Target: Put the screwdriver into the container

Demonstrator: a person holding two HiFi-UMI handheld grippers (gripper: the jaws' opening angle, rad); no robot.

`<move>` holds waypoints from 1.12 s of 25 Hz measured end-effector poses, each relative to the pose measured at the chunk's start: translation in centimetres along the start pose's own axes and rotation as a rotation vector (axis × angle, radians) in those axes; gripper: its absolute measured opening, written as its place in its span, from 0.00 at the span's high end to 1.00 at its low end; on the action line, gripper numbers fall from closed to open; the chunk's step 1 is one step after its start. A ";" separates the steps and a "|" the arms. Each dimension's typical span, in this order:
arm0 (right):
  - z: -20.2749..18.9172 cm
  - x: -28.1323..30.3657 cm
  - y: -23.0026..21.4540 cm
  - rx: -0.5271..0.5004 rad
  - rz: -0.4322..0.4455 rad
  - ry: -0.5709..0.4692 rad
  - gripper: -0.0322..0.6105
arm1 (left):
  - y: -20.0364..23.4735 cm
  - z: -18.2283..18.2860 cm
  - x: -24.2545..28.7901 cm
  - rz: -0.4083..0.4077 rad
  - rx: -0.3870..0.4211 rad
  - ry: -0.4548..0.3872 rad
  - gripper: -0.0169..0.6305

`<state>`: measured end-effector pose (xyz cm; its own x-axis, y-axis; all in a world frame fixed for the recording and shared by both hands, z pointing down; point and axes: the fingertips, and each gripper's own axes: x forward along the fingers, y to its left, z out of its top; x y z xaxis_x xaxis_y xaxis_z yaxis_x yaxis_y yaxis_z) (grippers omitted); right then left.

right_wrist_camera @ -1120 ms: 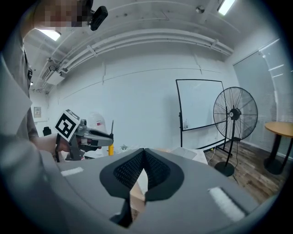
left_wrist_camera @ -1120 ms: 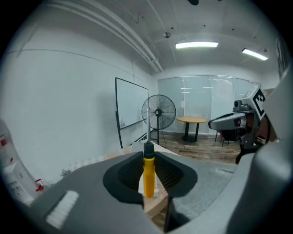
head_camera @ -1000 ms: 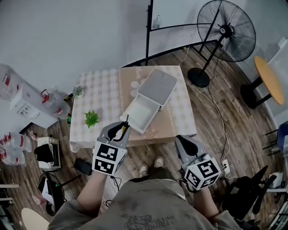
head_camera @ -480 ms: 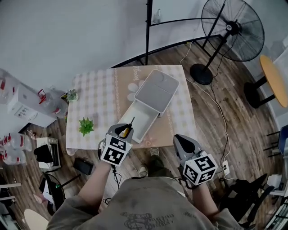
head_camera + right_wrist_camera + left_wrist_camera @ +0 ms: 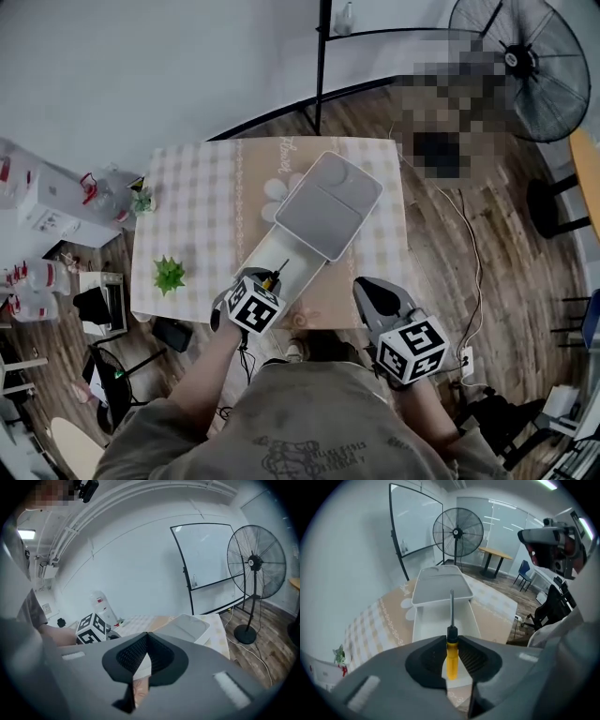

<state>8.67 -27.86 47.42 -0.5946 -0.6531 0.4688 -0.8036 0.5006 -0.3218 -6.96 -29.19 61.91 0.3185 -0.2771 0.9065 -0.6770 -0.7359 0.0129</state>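
A screwdriver (image 5: 451, 639) with a yellow handle and a steel shaft is clamped in my left gripper (image 5: 451, 656), shaft pointing forward over the container. In the head view the screwdriver (image 5: 272, 275) sticks out of the left gripper (image 5: 260, 289) at the near end of the open white container (image 5: 291, 258). The container's lid (image 5: 328, 206) lies across its far end; the same tray (image 5: 443, 620) fills the middle of the left gripper view. My right gripper (image 5: 371, 292) hovers at the table's near edge, shut with nothing in it (image 5: 146, 660).
The table (image 5: 197, 225) carries a checked cloth and a brown mat. A small green plant (image 5: 169, 276) stands at its near left, another small plant (image 5: 141, 200) at the far left. A floor fan (image 5: 530, 56) and a black frame (image 5: 322, 66) stand beyond the table.
My left gripper has moved forward with the screwdriver, from the table's near edge to over the container's near end. The right gripper has shifted slightly forward too.
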 end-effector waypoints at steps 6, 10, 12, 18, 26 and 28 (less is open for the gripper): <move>1.2 2.8 -2.9 -0.007 0.073 0.040 0.91 | 1.1 -0.1 4.1 0.001 -0.004 0.137 0.85; 1.3 4.1 -4.4 -0.028 0.108 0.079 0.91 | 2.2 -0.7 5.7 -0.005 -0.035 0.216 0.85; 1.3 4.5 -5.1 -0.031 0.113 0.092 0.91 | 2.5 -0.9 6.5 -0.004 -0.014 0.253 0.85; 1.5 5.4 -6.3 -0.002 0.094 0.098 0.91 | 2.9 -1.3 8.7 -0.015 0.012 0.299 0.85; 0.2 6.3 -7.3 0.033 0.057 0.128 0.91 | 3.9 -1.3 10.9 -0.005 0.039 0.303 0.85; 0.1 6.5 -7.5 0.039 0.048 0.131 0.91 | 3.9 -1.2 11.0 -0.011 0.055 0.306 0.85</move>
<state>10.80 -35.95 52.79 -0.6263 -0.5480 0.5545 -0.7761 0.5052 -0.3774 -6.91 -34.42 72.48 0.1056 -0.0758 0.9915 -0.6353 -0.7722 0.0086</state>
